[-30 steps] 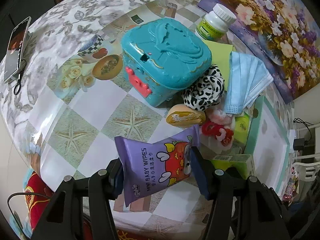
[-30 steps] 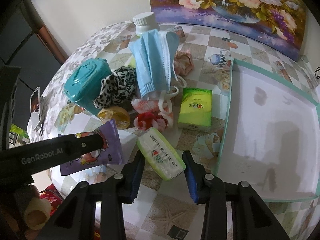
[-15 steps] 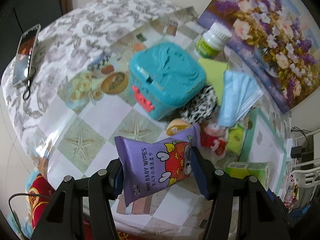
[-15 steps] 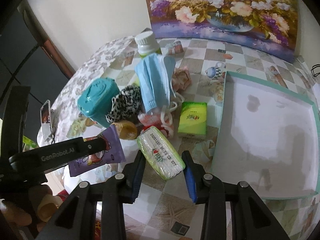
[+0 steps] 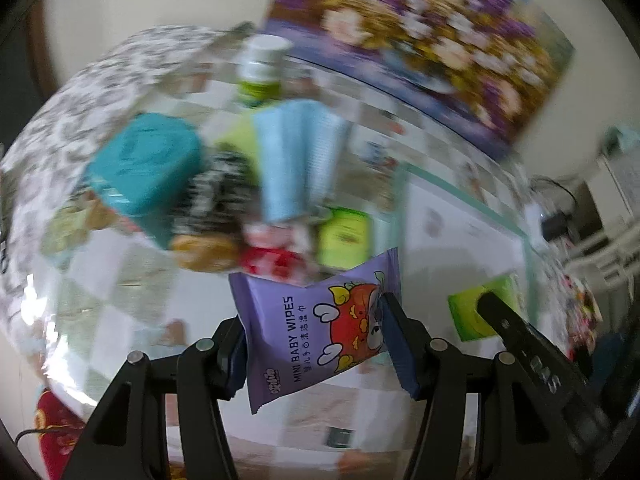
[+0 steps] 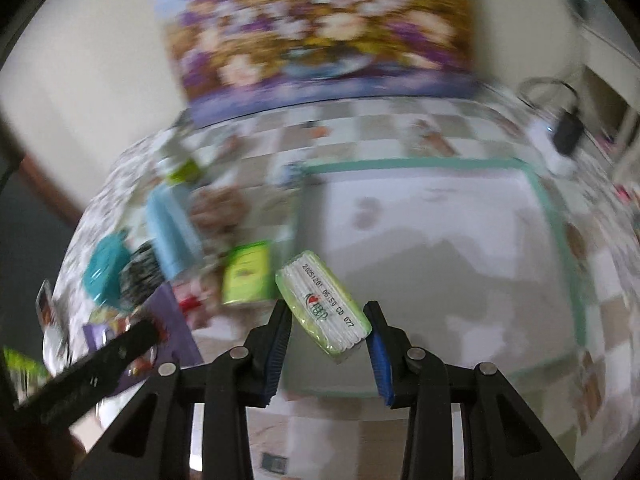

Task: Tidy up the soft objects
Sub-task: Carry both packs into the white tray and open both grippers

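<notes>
My left gripper [image 5: 316, 340] is shut on a purple pack of mini baby wipes [image 5: 316, 328], held up above the table. My right gripper [image 6: 326, 340] is shut on a light green tissue pack [image 6: 322, 304] and holds it over the near left part of the white tray [image 6: 440, 264]. The tray shows in the left wrist view [image 5: 460, 240] at the right. A blue face mask [image 5: 296, 160], a leopard scrunchie [image 5: 216, 192], red and pink scrunchies [image 5: 272, 252] and a green tissue pack [image 5: 344, 236] lie in a blurred pile.
A teal box [image 5: 144, 168], a white-capped bottle [image 5: 260, 68] and a yellow round thing [image 5: 204, 252] sit in the pile on the left. A flower painting [image 6: 320, 28] leans on the wall behind. The right gripper's arm [image 5: 532, 360] is at the left view's right.
Both grippers have risen and swung right toward the tray, each with its pack. The views are now motion-blurred.
</notes>
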`<state>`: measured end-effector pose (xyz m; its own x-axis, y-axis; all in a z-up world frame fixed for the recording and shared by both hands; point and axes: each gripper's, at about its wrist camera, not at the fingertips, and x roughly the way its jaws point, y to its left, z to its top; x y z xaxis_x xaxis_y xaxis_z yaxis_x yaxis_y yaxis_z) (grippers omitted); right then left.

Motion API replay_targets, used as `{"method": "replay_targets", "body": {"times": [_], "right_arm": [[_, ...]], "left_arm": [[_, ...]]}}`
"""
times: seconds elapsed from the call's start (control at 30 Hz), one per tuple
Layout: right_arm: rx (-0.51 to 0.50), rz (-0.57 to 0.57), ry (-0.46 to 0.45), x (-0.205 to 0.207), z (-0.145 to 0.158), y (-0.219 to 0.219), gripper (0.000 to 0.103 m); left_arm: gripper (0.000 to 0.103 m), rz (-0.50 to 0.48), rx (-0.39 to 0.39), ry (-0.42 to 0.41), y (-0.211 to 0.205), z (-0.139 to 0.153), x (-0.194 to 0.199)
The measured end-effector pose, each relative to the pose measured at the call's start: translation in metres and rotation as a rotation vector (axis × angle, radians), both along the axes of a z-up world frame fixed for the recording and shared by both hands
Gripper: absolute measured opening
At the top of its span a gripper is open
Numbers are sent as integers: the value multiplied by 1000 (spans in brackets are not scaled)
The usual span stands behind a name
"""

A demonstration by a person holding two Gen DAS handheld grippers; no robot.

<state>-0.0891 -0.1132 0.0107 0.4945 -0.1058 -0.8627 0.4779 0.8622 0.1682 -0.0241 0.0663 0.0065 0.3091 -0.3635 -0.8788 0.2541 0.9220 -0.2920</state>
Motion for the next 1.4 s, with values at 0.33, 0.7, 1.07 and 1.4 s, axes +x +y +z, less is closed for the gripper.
{"method": "replay_targets", "body": {"times": [0.33, 0.7, 1.07, 1.4], "right_arm": [[-41, -226, 51, -29, -8, -63, 40], [-7, -367, 75, -55, -19, -106, 40], [-27, -342, 113, -49, -22, -99, 54], [-113, -247, 158, -35, -24, -82, 103]], "left_arm": [[61, -147, -15, -23, -56, -4, -15], [63, -240, -28, 3, -97, -18, -26], [99, -180, -16, -18, -89, -20, -20], [102, 19, 66, -50, -55, -25, 2]]}}
